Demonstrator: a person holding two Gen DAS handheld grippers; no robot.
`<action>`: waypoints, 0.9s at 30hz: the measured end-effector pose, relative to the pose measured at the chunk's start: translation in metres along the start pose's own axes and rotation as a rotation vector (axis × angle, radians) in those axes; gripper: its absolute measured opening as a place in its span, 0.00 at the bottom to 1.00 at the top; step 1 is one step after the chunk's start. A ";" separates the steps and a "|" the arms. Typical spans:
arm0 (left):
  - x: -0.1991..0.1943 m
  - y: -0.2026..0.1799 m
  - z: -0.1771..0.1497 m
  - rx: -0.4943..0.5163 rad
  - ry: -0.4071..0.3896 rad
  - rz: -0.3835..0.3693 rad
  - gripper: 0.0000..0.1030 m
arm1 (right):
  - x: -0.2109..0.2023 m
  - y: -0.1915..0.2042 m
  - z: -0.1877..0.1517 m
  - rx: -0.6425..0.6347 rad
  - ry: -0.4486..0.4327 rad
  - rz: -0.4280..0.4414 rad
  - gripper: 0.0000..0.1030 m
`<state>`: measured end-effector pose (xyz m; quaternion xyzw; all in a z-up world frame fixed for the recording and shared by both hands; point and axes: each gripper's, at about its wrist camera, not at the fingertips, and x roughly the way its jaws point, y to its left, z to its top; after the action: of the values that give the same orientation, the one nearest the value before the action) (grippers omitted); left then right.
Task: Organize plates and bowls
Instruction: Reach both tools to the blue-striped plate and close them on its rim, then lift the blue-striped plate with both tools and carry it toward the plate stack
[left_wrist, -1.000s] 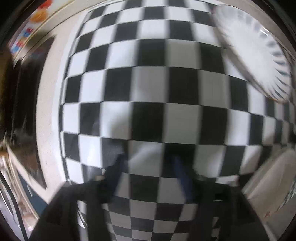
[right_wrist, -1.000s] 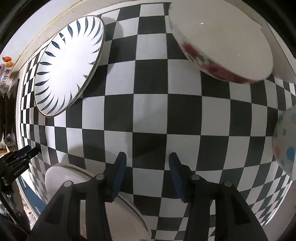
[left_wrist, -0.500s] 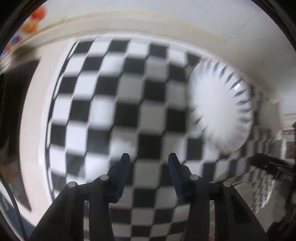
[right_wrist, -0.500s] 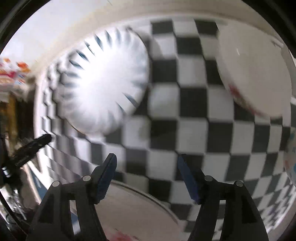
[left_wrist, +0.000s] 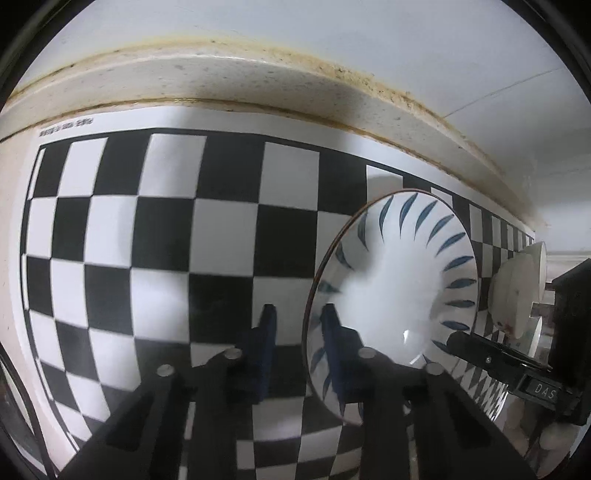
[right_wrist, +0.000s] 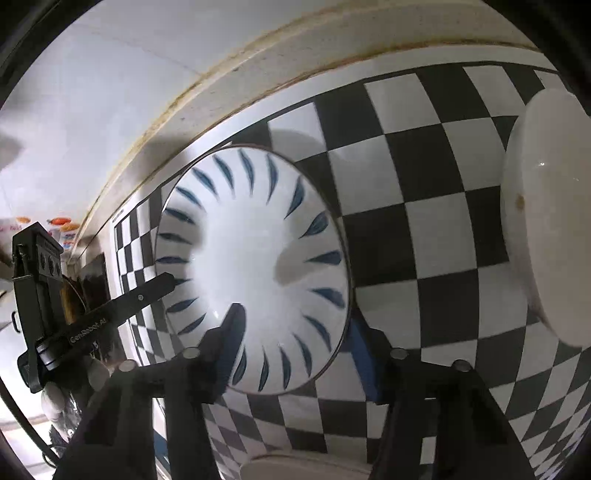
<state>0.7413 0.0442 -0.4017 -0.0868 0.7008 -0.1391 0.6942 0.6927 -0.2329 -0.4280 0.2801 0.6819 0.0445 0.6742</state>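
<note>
A white plate with blue leaf marks (left_wrist: 391, 295) lies on the black-and-white checkered mat (left_wrist: 159, 236). My left gripper (left_wrist: 299, 332) straddles its left rim, one finger over the plate and one outside. Its jaws are closing, and a gap still shows beside the rim. In the right wrist view the same plate (right_wrist: 255, 258) fills the middle. My right gripper (right_wrist: 295, 336) straddles its near right edge. The left finger lies over the plate and the right finger sits outside the rim. These jaws are closing too, with the pads apart from the plate.
A white bowl with red flowers (right_wrist: 546, 221) stands on the mat to the right. Another white dish (right_wrist: 306, 465) shows at the near edge. A stained cream ledge (left_wrist: 258, 74) and wall bound the mat at the back. The right gripper's finger (left_wrist: 495, 356) reaches in from the right.
Both views have swung onto the blue-leaf plate, which now sits between each gripper's fingers. The left jaws have narrowed a lot. The right jaws widened, then narrowed.
</note>
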 end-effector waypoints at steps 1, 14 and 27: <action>0.000 0.001 0.002 0.000 0.006 -0.006 0.17 | 0.004 -0.001 0.001 0.005 0.002 0.002 0.48; -0.004 -0.002 -0.001 0.008 0.002 0.011 0.12 | 0.016 -0.020 -0.002 0.026 -0.011 -0.006 0.12; -0.010 -0.024 -0.029 0.014 -0.035 0.008 0.11 | 0.004 -0.002 -0.023 -0.055 -0.052 -0.008 0.11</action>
<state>0.7105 0.0265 -0.3845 -0.0815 0.6880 -0.1395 0.7075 0.6703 -0.2255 -0.4303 0.2599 0.6637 0.0534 0.6994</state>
